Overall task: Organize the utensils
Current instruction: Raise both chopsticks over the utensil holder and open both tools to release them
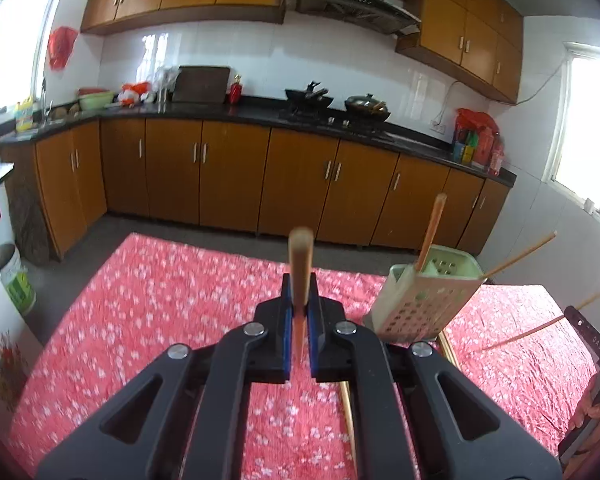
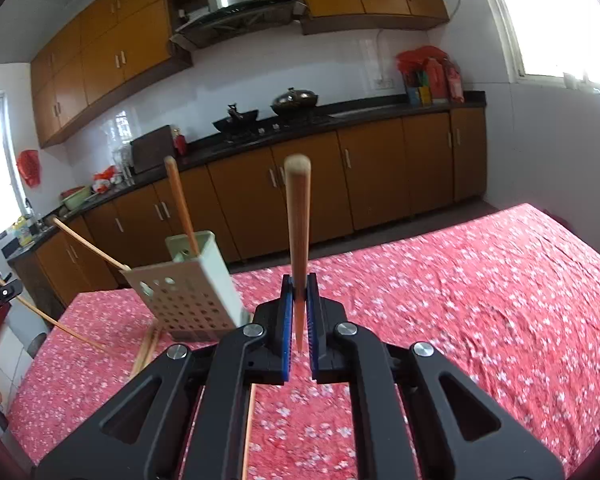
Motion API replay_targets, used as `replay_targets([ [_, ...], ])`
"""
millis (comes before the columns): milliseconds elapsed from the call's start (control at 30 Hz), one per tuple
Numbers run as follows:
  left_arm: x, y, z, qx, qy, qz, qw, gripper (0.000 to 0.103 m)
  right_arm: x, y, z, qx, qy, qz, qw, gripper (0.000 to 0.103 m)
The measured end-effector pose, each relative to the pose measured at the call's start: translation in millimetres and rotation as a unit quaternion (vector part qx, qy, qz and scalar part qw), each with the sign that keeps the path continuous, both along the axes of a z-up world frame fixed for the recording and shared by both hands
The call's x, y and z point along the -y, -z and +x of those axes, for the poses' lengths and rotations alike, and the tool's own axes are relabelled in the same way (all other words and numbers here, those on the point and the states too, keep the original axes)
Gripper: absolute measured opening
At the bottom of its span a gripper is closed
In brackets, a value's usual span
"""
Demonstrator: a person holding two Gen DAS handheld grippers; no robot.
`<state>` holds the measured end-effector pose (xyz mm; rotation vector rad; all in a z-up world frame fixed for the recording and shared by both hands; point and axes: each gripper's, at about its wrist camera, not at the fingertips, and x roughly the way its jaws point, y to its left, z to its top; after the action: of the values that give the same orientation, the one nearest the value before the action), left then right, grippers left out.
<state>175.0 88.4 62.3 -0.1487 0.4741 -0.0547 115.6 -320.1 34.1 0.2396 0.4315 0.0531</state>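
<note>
Over a table draped in a red cloth printed with small white blossoms (image 1: 160,300), the left gripper (image 1: 300,314) was clenched on a single wooden chopstick (image 1: 300,264), the stick pinned between its blue-lined pads (image 1: 287,320) and standing up past the fingertips. The right gripper (image 2: 299,312) did the same with a second wooden chopstick (image 2: 298,232), its rounded end raised toward the kitchen cabinets. The pale green perforated plastic utensil holder (image 1: 420,304) stood on the cloth just to the right of the left gripper — tilted in both wrist views — with one chopstick (image 1: 430,232) upright in a compartment at its near corner; which compartment could not be told. From the left wrist view, thin bamboo sticks (image 1: 520,254) slanted beyond the holder on its right side, though whether they touched it was unclear. More loose chopsticks (image 2: 146,350) lay on the cloth at the holder's foot, partly hidden by the right gripper's black arms. Behind the table ran a dark countertop (image 1: 220,110) carrying two black woks (image 1: 308,98) above brown wooden cabinet doors.
</note>
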Motion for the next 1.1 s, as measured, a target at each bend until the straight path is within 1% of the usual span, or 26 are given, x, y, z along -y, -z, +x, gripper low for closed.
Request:
replay_targets([
  [100,6.0,-19.5,-4.9,0.015,0.018,0.013,0.9996,0.007,-6.7,-24.6,2.5,0.024,-0.028,0.001,0.999,0.007],
  [200,16.5,-42.8,-9.2,0.032,0.042,0.020,0.9984,0.007,-12.6,-52.9,2.5,0.049,-0.069,0.024,0.996,0.007],
  [267,22.9,-55.4,-12.5,0.043,0.053,0.018,0.9975,0.007,-17.1,-69.7,2.5,0.066,-0.091,0.036,0.993,0.007],
  [367,34.3,-74.1,-14.3,0.062,0.072,0.007,0.9955,0.007,-26.0,-93.2,3.2,0.099,-0.105,0.036,0.989,0.007],
  [467,46.9,-91.6,-11.5,0.081,0.090,-0.020,0.9924,0.007,-35.9,-108.3,10.1,0.125,-0.099,0.025,0.987,0.007],
  [533,55.4,-101.3,-9.0,0.099,0.093,-0.034,0.9902,0.007,-43.1,-112.0,19.3,0.135,-0.095,0.020,0.986,0.007],
  [633,68.5,-111.5,-0.4,0.121,0.095,-0.063,0.9861,0.007,-50.2,-107.8,36.4,0.130,-0.088,0.012,0.988,0.007],
  [667,72.7,-112.9,2.5,0.130,0.092,-0.064,0.9852,0.007,-51.7,-105.9,37.6,0.124,-0.088,0.011,0.988,0.007],
  [700,79.7,-112.4,7.8,0.143,0.084,-0.055,0.9846,0.007,-53.7,-102.2,42.2,0.117,-0.086,0.009,0.989,0.007],
  [767,91.5,-107.6,20.1,0.149,0.077,-0.040,0.9850,0.007,-59.5,-91.8,52.8,0.096,-0.086,0.006,0.992,0.007],
  [833,99.6,-97.9,36.3,0.136,0.076,-0.033,0.9872,0.007,-63.8,-83.3,58.9,0.080,-0.087,0.003,0.993,0.007],
  [933,107.7,-78.5,59.8,0.103,0.078,-0.035,0.9910,0.007,-69.5,-71.3,69.0,0.056,-0.089,-0.002,0.994,0.007],
  [1033,110.4,-62.9,73.4,0.074,0.076,-0.035,0.9937,0.007,-72.1,-69.9,69.1,0.046,-0.090,-0.003,0.995,0.010],
  [1067,110.1,-60.5,75.6,0.070,0.075,-0.037,0.9940,0.008,-72.9,-71.0,66.8,0.046,-0.089,-0.003,0.995,0.018],
  [1100,108.4,-58.4,75.4,0.068,0.075,-0.039,0.9941,0.010,-71.8,-72.7,64.4,0.050,-0.086,-0.005,0.995,0.033],
])
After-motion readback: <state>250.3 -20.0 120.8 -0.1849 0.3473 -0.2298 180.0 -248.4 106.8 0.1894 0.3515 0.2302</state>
